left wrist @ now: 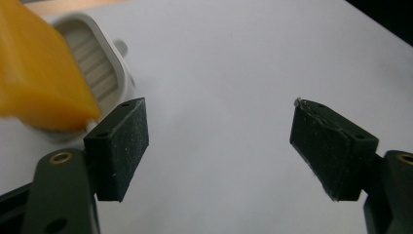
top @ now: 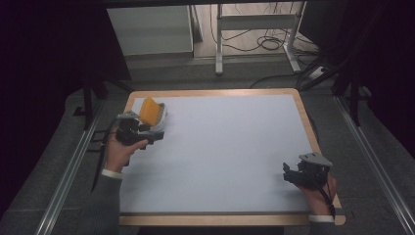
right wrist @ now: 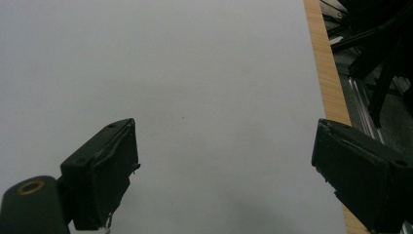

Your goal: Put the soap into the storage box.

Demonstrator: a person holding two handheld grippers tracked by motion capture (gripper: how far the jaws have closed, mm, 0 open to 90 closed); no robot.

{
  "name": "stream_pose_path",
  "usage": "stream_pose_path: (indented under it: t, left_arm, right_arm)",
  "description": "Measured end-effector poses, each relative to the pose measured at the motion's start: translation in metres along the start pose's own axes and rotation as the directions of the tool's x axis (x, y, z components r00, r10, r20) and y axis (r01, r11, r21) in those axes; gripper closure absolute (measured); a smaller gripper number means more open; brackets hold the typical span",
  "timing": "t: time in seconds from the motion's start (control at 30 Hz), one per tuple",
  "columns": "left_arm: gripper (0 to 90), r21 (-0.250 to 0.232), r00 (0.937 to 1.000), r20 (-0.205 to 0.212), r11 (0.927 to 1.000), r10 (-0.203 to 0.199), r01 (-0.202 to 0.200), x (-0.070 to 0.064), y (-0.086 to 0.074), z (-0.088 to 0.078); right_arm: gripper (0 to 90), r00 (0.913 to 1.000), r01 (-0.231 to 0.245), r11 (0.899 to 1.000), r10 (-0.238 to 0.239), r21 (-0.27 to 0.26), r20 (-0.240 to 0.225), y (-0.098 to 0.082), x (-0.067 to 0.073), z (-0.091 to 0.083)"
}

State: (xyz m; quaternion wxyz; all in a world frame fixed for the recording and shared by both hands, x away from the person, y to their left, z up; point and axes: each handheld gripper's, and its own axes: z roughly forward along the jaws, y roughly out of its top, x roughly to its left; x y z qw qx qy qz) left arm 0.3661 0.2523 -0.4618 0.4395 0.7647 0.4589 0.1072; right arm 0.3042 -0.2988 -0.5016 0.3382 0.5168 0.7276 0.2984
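A white container with a ribbed inside (top: 159, 119) (left wrist: 100, 68) sits near the table's far left corner, and a yellow-orange lid or block (top: 149, 111) (left wrist: 36, 73) stands tilted up over it. My left gripper (top: 139, 131) (left wrist: 219, 146) is open just beside the container, its left pad (left wrist: 119, 146) close to the container's rim with nothing between the jaws. Near the front right of the table my right gripper (top: 291, 172) (right wrist: 224, 183) is open over bare white surface, holding nothing.
The white tabletop (top: 225, 147) has a wooden rim (top: 306, 117) (right wrist: 326, 73). Dark stands and cables (right wrist: 375, 53) crowd the floor to the right. A white frame (top: 254, 29) stands beyond the far edge.
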Motion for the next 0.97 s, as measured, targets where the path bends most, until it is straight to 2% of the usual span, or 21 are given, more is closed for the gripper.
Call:
stream_pose_path:
  t: [0.13,0.23,0.27,0.37,0.43,0.53,0.7,0.8,0.87,0.97]
  left_arm:
    - [22.5,-0.002,0.9986,0.044,0.9995,-0.031,0.031,-0.007,-0.022,0.001]
    - [22.4,0.009,0.9992,0.030,0.9997,-0.025,0.024,-0.010,-0.031,0.003]
    - [22.3,0.012,0.9993,0.024,0.9995,-0.029,0.029,-0.013,-0.039,0.004]
    - [22.2,0.005,0.9985,0.036,0.9992,-0.041,0.041,-0.015,-0.047,0.005]
    - [21.9,0.030,0.9989,0.035,0.9991,-0.030,0.029,-0.019,-0.055,0.009]
    - [21.6,0.049,0.9985,0.042,0.9983,-0.036,0.034,-0.019,-0.060,0.011]
    - [21.6,0.038,0.9989,0.036,0.9989,-0.031,0.029,-0.021,-0.061,0.011]
    - [21.6,0.030,0.9968,0.065,0.9985,-0.048,0.046,-0.019,-0.063,0.014]
    - [20.4,0.032,0.9984,0.046,0.9990,-0.032,0.031,-0.020,-0.063,0.016]
    - [19.2,0.034,0.9986,0.044,0.9991,-0.028,0.027,-0.019,-0.063,0.017]
  right_arm:
    - [9.9,1.0000,0.000,1.000,0.000,0.002,0.000,0.000,0.000,0.000]
    - [9.9,1.0000,-0.001,1.000,0.001,0.001,-0.003,0.000,0.000,0.000]
    - [9.9,1.0000,-0.001,1.000,0.001,0.002,-0.001,0.000,0.001,0.000]
    - [9.9,1.0000,0.002,1.000,-0.002,0.004,-0.003,0.000,0.001,0.001]
    - [9.9,1.0000,0.007,1.000,-0.007,0.004,-0.004,0.000,0.001,0.001]
    - [9.9,1.0000,0.007,1.000,-0.007,0.005,-0.003,0.000,0.001,0.001]
    - [9.9,1.0000,0.002,1.000,-0.002,0.005,-0.006,0.000,0.001,0.002]
    - [9.9,0.9993,-0.013,1.000,0.012,-0.003,-0.035,0.001,0.002,0.000]
    - [9.9,0.9991,-0.010,1.000,0.010,-0.012,-0.041,0.002,0.003,-0.001]
    - [9.9,0.9992,0.001,1.000,-0.001,-0.017,-0.039,0.002,0.004,-0.001]
